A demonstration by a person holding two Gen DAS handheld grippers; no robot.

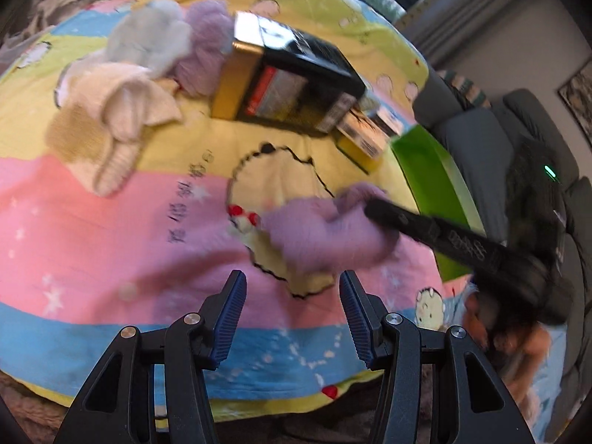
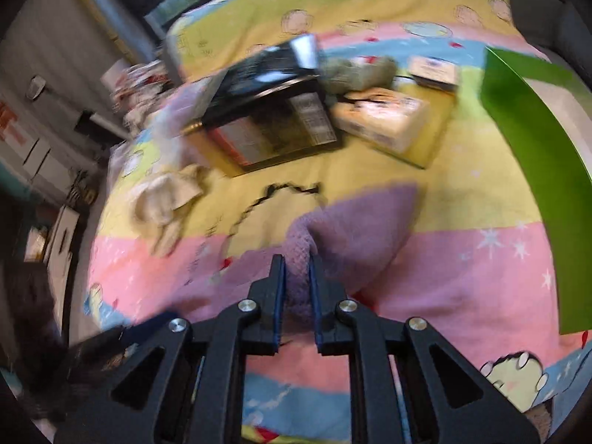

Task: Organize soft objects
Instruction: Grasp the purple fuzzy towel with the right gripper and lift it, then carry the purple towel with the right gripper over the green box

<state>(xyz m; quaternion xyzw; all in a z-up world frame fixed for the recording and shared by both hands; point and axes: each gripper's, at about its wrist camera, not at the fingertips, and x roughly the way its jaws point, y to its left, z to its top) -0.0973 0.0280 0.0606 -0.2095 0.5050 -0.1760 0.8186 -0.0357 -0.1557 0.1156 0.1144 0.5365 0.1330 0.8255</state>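
Note:
My right gripper (image 2: 296, 264) is shut on a fluffy purple sock (image 2: 355, 229) and holds it just above the colourful bedspread. The same purple sock (image 1: 322, 229) shows in the left wrist view, with the right gripper's fingers (image 1: 373, 207) clamped on its right end. My left gripper (image 1: 293, 281) is open and empty, just in front of that sock. A pile of soft things lies at the far left: a cream knit piece (image 1: 118, 118), a grey fluffy one (image 1: 148, 37) and another purple one (image 1: 207, 48).
A black and gold box (image 1: 285, 85) stands in the middle of the bed, with smaller boxes (image 1: 366, 133) beside it. A green bin (image 1: 433, 185) sits at the right edge; it also shows in the right wrist view (image 2: 536, 155). A grey sofa is beyond.

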